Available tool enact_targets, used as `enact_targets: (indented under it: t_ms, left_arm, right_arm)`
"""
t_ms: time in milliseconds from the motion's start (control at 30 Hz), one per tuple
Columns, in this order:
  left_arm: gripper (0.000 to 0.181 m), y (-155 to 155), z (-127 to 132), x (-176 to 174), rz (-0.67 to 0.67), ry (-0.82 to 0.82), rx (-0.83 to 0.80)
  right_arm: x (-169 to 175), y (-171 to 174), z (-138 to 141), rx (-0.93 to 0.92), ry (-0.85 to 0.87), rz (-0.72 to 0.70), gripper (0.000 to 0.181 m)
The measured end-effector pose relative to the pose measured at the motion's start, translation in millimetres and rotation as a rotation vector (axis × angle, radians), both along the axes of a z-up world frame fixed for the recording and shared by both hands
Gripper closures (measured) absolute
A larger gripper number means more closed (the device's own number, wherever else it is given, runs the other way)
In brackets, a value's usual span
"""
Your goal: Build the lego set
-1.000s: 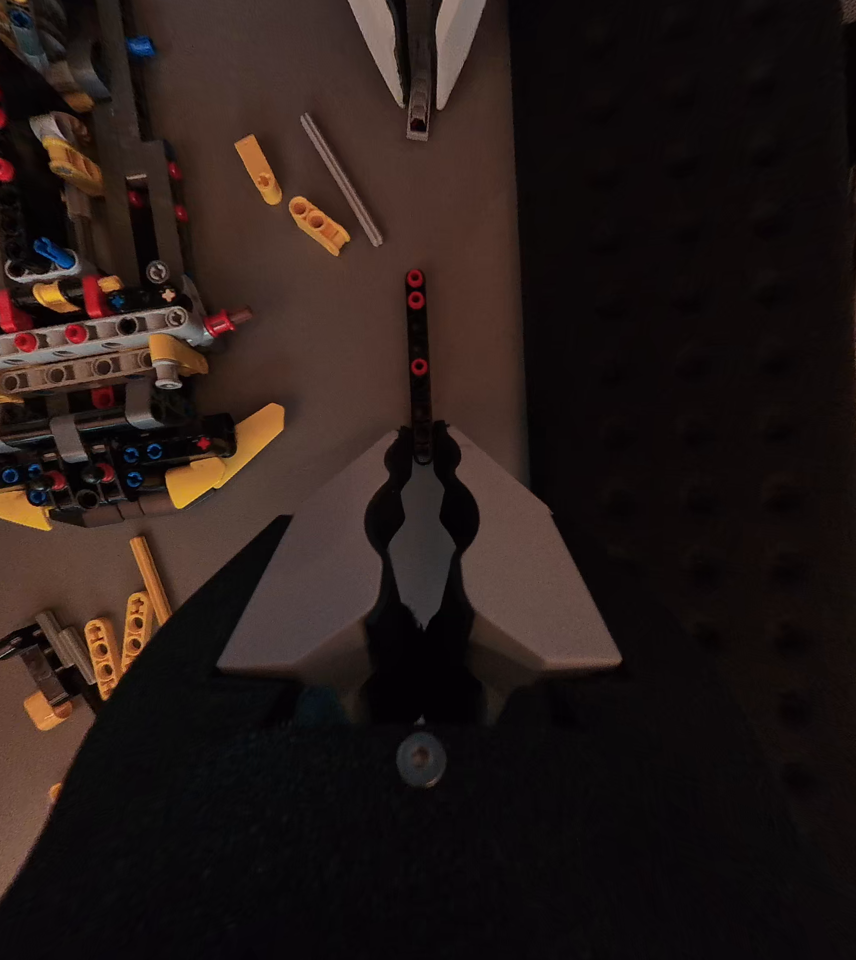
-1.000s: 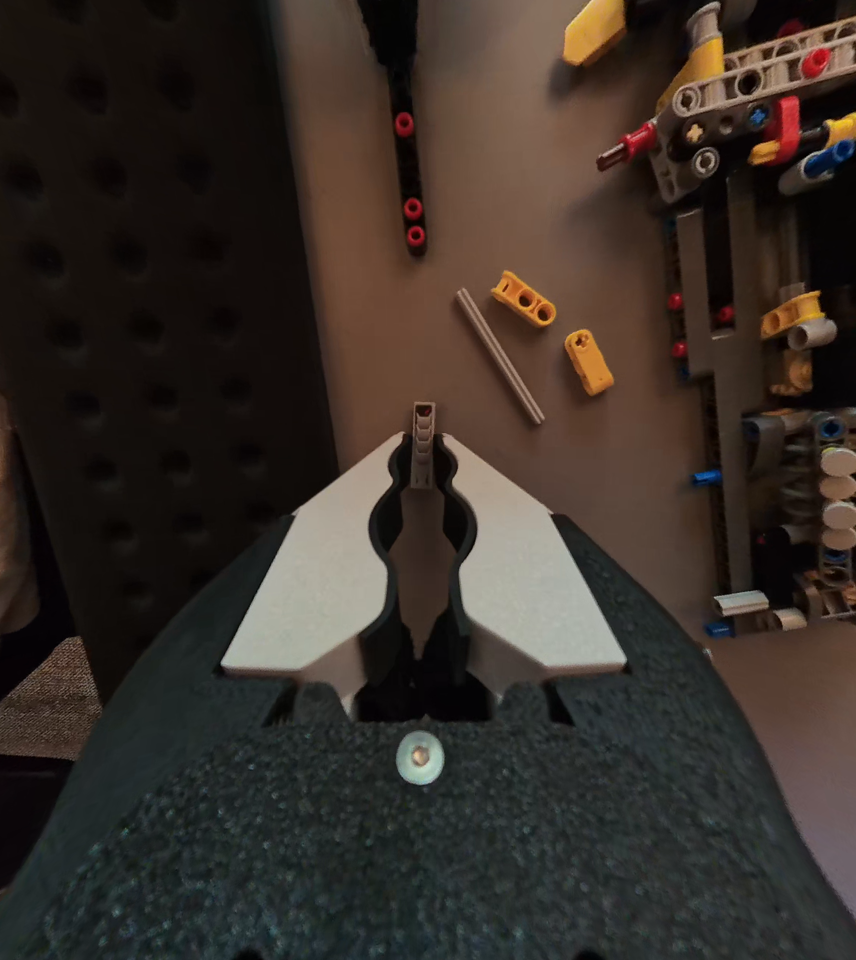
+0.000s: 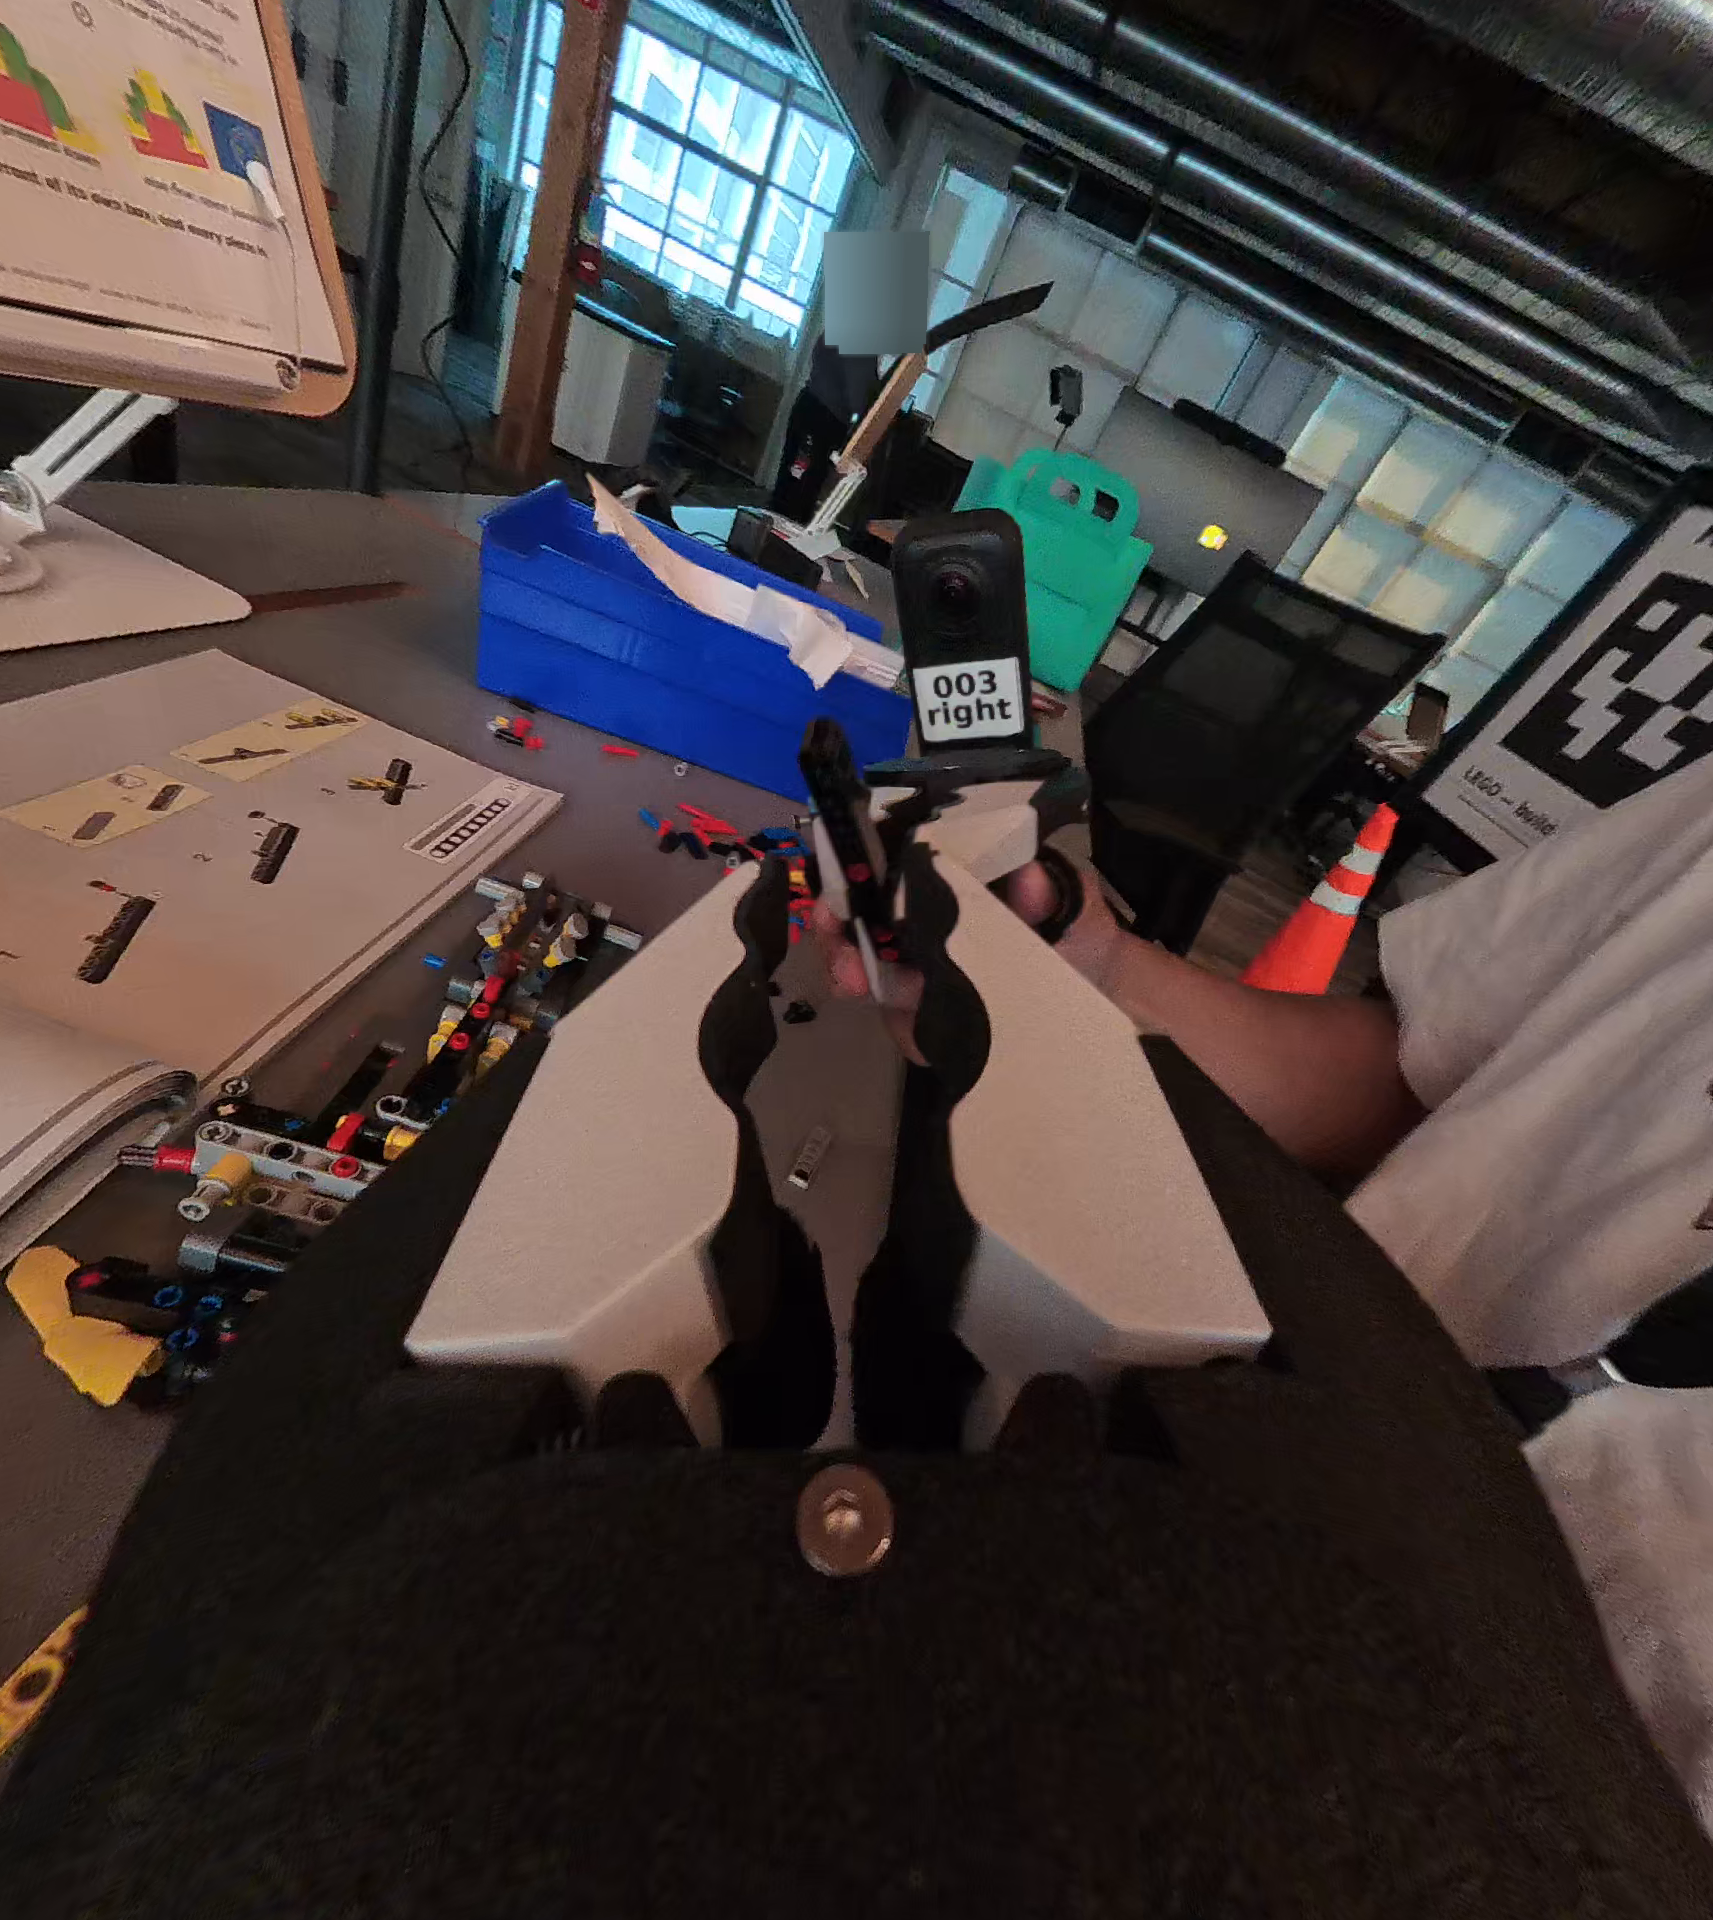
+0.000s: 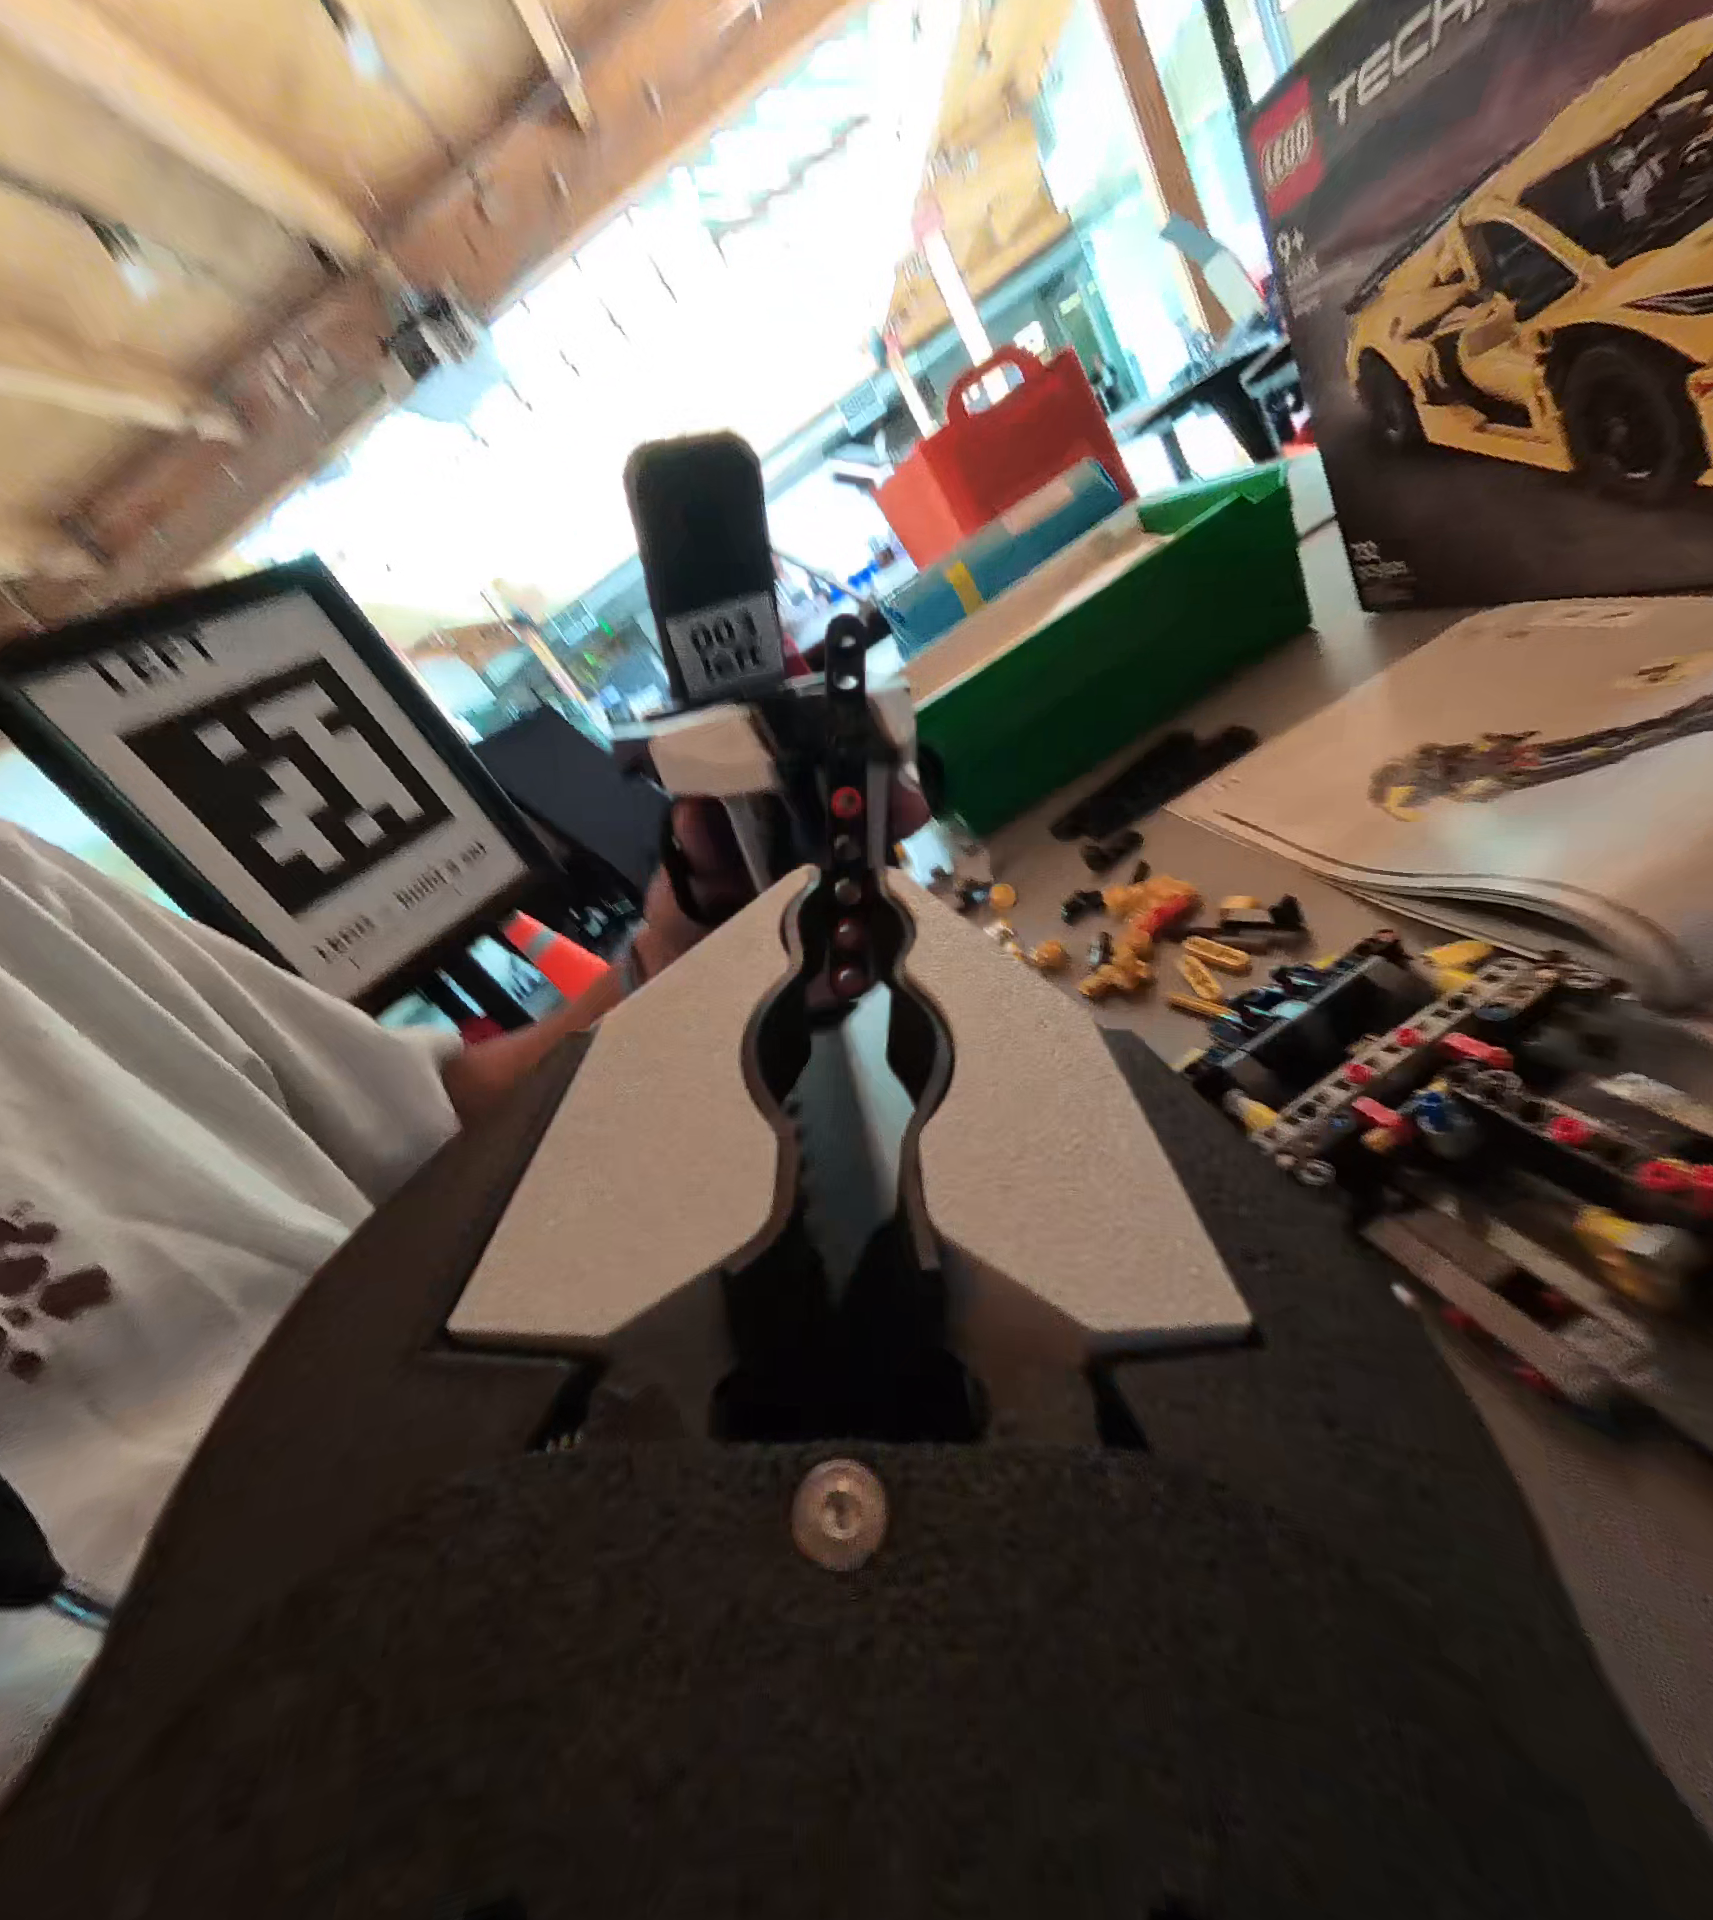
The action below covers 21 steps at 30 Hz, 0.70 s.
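The black beam (image 4: 847, 727) with red pins is seen standing almost upright in the air between the two tools, which are pointed at each other above the table (image 3: 395, 644). Its lower end is set between the tips of the right tongs (image 4: 847, 883), whose jaws are drawn narrow around it. Because that view is smeared by motion, the grip is best called probable. The left tongs (image 3: 841, 873) are spread wider than the beam, which is framed by their tips with a gap showing on one side.

A second ago both tools were aimed straight down at the table. The beam was then pinched at its end by the left tongs, and a short grey piece was carried in the right ones. Now both are raised and levelled, the beam has passed to the right side, and the right jaws no longer hold the grey piece. A small grey piece (image 3: 810, 1158) is seen lying on the table through the left gap.

The very bottom of the beam is lost in the shadow of the right jaws. The hand behind the far tool is partly covered by the beam. The half-built car frame (image 4: 1403, 1049) is blurred and cut off at the picture's edge, beside the open booklet (image 3: 208, 831)
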<state>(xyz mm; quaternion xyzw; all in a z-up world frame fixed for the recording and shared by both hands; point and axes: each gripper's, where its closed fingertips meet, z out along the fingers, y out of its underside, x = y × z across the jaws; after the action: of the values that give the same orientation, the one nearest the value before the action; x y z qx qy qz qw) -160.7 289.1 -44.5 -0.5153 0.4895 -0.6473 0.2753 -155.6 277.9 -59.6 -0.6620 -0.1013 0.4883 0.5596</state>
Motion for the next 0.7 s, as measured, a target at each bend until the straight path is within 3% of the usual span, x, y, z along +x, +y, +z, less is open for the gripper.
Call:
enact_targets:
  t_ms: [133,267,400,600,700]
  left_arm:
    - [0.176,-5,-4,4,-0.017,-0.017,-0.001]
    - [0.177,-7,-12,3,-0.055,0.016,-0.017]
    - [0.166,-8,-17,4,-0.062,0.034,-0.023]
    - [0.175,-13,-22,2,-0.111,0.047,-0.015]
    - [0.175,-3,-18,3,-0.065,0.016,-0.065]
  right_arm:
    - [-9,0,3,-0.006,0.112,0.01,0.174]
    - [-7,4,-6,-0.025,0.065,-0.027,0.175]
    - [-7,6,-9,-0.043,0.05,-0.024,0.174]
    - [-13,0,-13,-0.054,-0.021,0.032,0.174]
    - [-11,-3,-14,-0.036,-0.041,0.03,0.163]
